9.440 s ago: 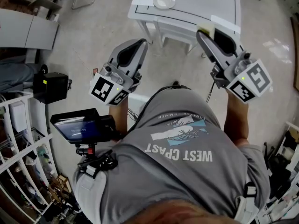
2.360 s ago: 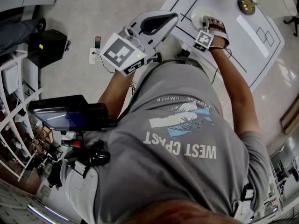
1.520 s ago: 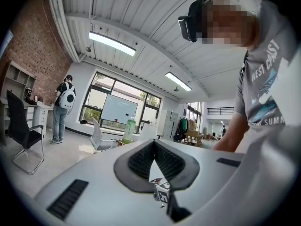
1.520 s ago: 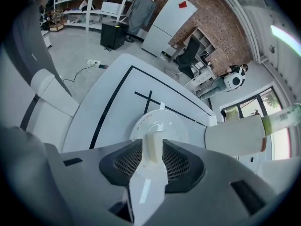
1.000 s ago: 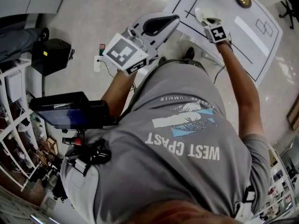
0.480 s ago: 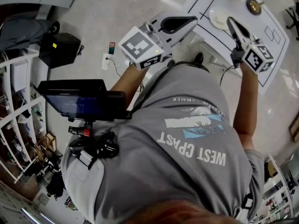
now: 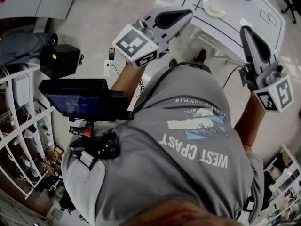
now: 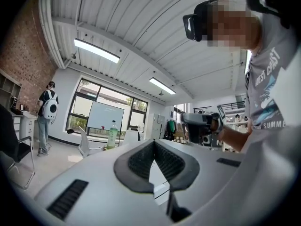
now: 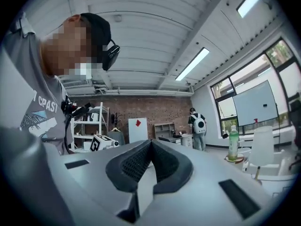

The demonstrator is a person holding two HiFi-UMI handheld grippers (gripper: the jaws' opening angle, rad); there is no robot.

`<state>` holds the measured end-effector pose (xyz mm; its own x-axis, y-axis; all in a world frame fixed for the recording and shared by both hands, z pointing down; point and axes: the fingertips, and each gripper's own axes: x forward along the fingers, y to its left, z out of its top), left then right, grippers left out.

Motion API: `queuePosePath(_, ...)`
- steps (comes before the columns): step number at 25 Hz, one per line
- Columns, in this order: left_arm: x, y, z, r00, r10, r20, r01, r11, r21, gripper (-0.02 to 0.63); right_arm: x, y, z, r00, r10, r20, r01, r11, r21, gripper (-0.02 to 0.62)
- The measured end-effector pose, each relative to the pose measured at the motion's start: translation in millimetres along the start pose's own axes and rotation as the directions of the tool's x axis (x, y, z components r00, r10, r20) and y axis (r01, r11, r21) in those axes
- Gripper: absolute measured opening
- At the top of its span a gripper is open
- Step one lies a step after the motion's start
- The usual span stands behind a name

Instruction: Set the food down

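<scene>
screen [image 7: 77, 100]: nearest, on the chest rig under the left arm, well apart from the work.
left gripper [image 7: 187, 14] [image 8: 153, 143]: held out level, its tip just short of the near edge of the table [image 7: 235, 6]; jaws together, nothing between them.
right gripper [image 7: 245, 30] [image 9: 150, 143]: raised beside the table's near corner, apart from everything on it; pads pressed together on nothing.
table: white with black lines, lying beyond both grippers.
plate [image 7: 222, 13]: stood on the table near its near edge, between the two gripper tips as the head view showed them.
food [image 7: 212, 6]: a small pale piece lay on the plate and was probably the food. It was too small to tell more, and touched by neither gripper. The set-down looked done.
risk: the plate sat close to the table edge, and both grippers were near that edge. A careless swing of either could have struck the table or nudged the plate and tipped the food off. A fresh reach with the jaws together would have pushed the piece, not taken it.
change: a second earlier the right gripper was down at the plate; by now it had been lifted and drawn back towards the body. Far earlier it had carried a pale piece in its tips, and now it carried none. The left gripper had hardly shifted.
</scene>
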<state>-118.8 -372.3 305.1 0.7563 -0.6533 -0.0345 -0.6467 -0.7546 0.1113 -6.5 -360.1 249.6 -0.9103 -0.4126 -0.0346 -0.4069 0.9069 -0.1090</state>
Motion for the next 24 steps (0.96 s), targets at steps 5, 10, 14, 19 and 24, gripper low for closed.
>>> queuePosePath(5,3,-19,1,0.999,-0.034,-0.006,0.034,0.999,0.01,0.006,-28,22,15,0.999,-0.048,0.021,0.049,0.998,-0.033,0.006)
queuePosePath(10,15,-44,2,0.999,-0.039,-0.01,0.039,0.999,0.008,0.006,-60,27,27,0.998,-0.055,0.045,0.056,0.998,-0.025,0.006)
queuePosePath(14,27,-92,-6,0.999,-0.024,-0.025,0.024,1.0,0.02,0.006,-111,38,26,0.997,-0.04,0.065,0.04,0.999,-0.012,0.006)
queuePosePath(19,56,-148,-22,0.999,0.001,-0.04,-0.002,1.0,-0.014,0.006,-181,44,17,0.999,-0.032,0.031,0.032,0.999,0.011,0.006)
queuePosePath(24,89,-212,-35,0.999,-0.003,-0.036,0.003,1.0,-0.014,0.006,-263,42,1,0.998,-0.063,0.019,0.062,0.997,0.046,0.006)
